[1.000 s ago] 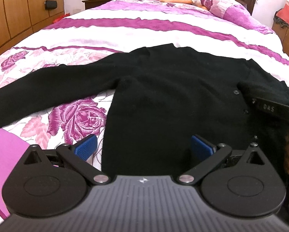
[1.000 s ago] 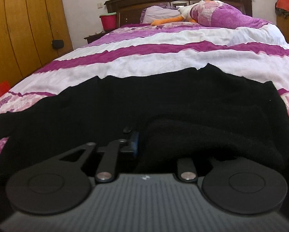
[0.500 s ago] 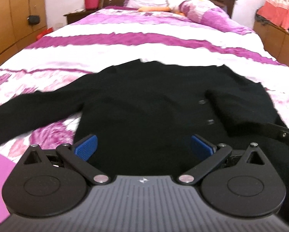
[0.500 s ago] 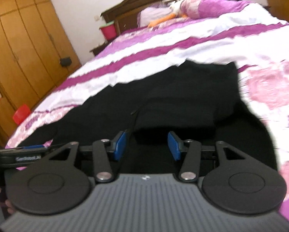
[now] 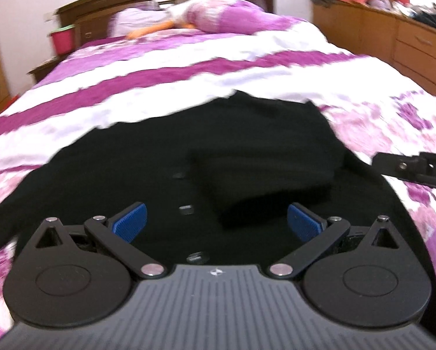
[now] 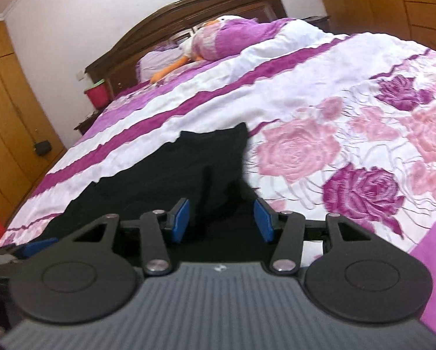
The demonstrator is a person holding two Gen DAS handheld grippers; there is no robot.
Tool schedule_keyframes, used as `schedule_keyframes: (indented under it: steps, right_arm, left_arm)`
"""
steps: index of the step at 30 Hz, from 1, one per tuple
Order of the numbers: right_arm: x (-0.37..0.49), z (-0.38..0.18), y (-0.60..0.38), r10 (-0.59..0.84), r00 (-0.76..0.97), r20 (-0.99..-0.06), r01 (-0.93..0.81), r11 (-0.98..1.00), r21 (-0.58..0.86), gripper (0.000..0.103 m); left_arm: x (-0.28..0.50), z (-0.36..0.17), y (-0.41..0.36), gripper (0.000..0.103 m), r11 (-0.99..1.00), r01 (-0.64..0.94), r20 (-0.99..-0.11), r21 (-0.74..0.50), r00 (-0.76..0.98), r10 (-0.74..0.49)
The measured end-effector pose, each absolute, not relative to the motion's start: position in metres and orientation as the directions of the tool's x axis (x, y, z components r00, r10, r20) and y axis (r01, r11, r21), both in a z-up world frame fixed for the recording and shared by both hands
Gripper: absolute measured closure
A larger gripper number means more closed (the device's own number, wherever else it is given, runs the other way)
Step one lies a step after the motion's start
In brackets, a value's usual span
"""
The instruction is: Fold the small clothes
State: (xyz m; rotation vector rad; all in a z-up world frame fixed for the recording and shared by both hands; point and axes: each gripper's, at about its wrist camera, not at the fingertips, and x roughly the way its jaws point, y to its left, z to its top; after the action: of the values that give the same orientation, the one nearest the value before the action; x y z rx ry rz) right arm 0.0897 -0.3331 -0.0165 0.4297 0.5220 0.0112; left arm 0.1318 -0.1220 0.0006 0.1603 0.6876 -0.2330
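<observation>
A black button-front cardigan [image 5: 148, 175] lies flat on the purple floral bedspread [image 5: 188, 67]. Its right sleeve [image 5: 264, 169] is folded across its body, and the left sleeve stretches out to the left. My left gripper [image 5: 216, 222] hovers open over the lower middle of the cardigan, nothing between its blue pads. My right gripper [image 6: 221, 220] is open above the cardigan's [image 6: 174, 175] right edge, its pads apart and pressing nothing. Its arm also shows at the right edge of the left wrist view as the right gripper [image 5: 413, 169].
A dark wooden headboard [image 6: 188, 14] and pillows [image 5: 226, 17] close the far end of the bed. A red bucket [image 5: 61, 39] stands on a nightstand at the left. Wooden wardrobes [image 6: 2, 110] line the left wall and a dresser [image 5: 407, 46] the right.
My right gripper was shut on the sleeve laid over the body, then opened and drew back to the cardigan's right edge. The left gripper shifted right, from the left sleeve to the buttons.
</observation>
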Motion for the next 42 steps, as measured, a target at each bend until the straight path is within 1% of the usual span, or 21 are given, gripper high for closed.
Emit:
schedule_keyframes:
  steps: [3, 7, 13, 15, 18, 21, 24, 25, 26, 27, 30, 35, 37, 39, 42]
  right_arm:
    - [0.089, -0.021, -0.34, 0.113, 0.865, -0.488, 0.112, 0.906, 0.408, 0.051]
    - [0.089, -0.028, -0.348, 0.109, 0.862, -0.495, 0.125, 0.901, 0.416, 0.051]
    - [0.088, -0.036, -0.356, 0.115, 0.86, -0.497, 0.137, 0.887, 0.442, 0.051]
    - [0.088, -0.037, -0.358, 0.119, 0.861, -0.495, 0.135, 0.884, 0.447, 0.051]
    - [0.086, -0.039, -0.359, 0.125, 0.863, -0.49, 0.13, 0.882, 0.453, 0.051]
    - [0.086, -0.04, -0.358, 0.126, 0.863, -0.489, 0.126, 0.884, 0.45, 0.051]
    - [0.087, -0.043, -0.358, 0.13, 0.86, -0.494, 0.127, 0.882, 0.453, 0.051]
    - [0.088, -0.044, -0.357, 0.133, 0.858, -0.497, 0.127, 0.881, 0.455, 0.051]
    - [0.088, -0.045, -0.357, 0.136, 0.855, -0.501, 0.128, 0.88, 0.457, 0.051]
    - [0.088, -0.046, -0.356, 0.138, 0.853, -0.504, 0.127, 0.88, 0.457, 0.051]
    - [0.089, -0.047, -0.352, 0.142, 0.849, -0.509, 0.122, 0.884, 0.451, 0.05]
    - [0.091, -0.046, -0.347, 0.148, 0.847, -0.51, 0.109, 0.891, 0.44, 0.05]
    - [0.091, -0.046, -0.345, 0.151, 0.847, -0.509, 0.104, 0.893, 0.438, 0.05]
    - [0.091, -0.046, -0.344, 0.155, 0.847, -0.508, 0.098, 0.895, 0.435, 0.05]
    - [0.091, -0.048, -0.345, 0.147, 0.844, -0.516, 0.105, 0.898, 0.427, 0.05]
  left_arm:
    - [0.14, -0.009, -0.143, 0.0, 0.945, 0.316, -0.646, 0.088, 0.74, -0.187]
    - [0.15, -0.023, -0.168, 0.0, 0.917, 0.369, -0.637, 0.15, 0.745, -0.195]
    - [0.161, -0.036, -0.197, 0.001, 0.874, 0.415, -0.583, 0.252, 0.786, -0.205]
    - [0.163, -0.039, -0.199, 0.009, 0.871, 0.413, -0.569, 0.267, 0.797, -0.204]
    - [0.165, -0.036, -0.194, 0.022, 0.878, 0.434, -0.565, 0.204, 0.784, -0.256]
    - [0.164, -0.029, -0.189, 0.045, 0.88, 0.451, -0.54, 0.149, 0.783, -0.31]
    - [0.17, -0.028, -0.191, 0.061, 0.877, 0.459, -0.54, 0.14, 0.778, -0.321]
    - [0.17, -0.028, -0.192, 0.065, 0.876, 0.461, -0.542, 0.14, 0.777, -0.322]
    - [0.173, -0.029, -0.193, 0.075, 0.877, 0.46, -0.542, 0.141, 0.777, -0.32]
    - [0.175, -0.029, -0.193, 0.089, 0.879, 0.457, -0.543, 0.137, 0.777, -0.319]
    - [0.177, -0.024, -0.184, 0.094, 0.904, 0.419, -0.54, 0.085, 0.782, -0.311]
    - [0.174, -0.001, -0.148, 0.095, 0.953, 0.303, -0.488, 0.018, 0.834, -0.256]
    - [0.172, 0.007, -0.123, 0.095, 0.977, 0.213, -0.466, -0.023, 0.862, -0.199]
    - [0.172, 0.01, -0.099, 0.095, 0.991, 0.132, -0.455, -0.037, 0.881, -0.134]
    - [0.173, 0.007, -0.059, 0.094, 0.998, 0.015, -0.467, -0.068, 0.883, -0.046]
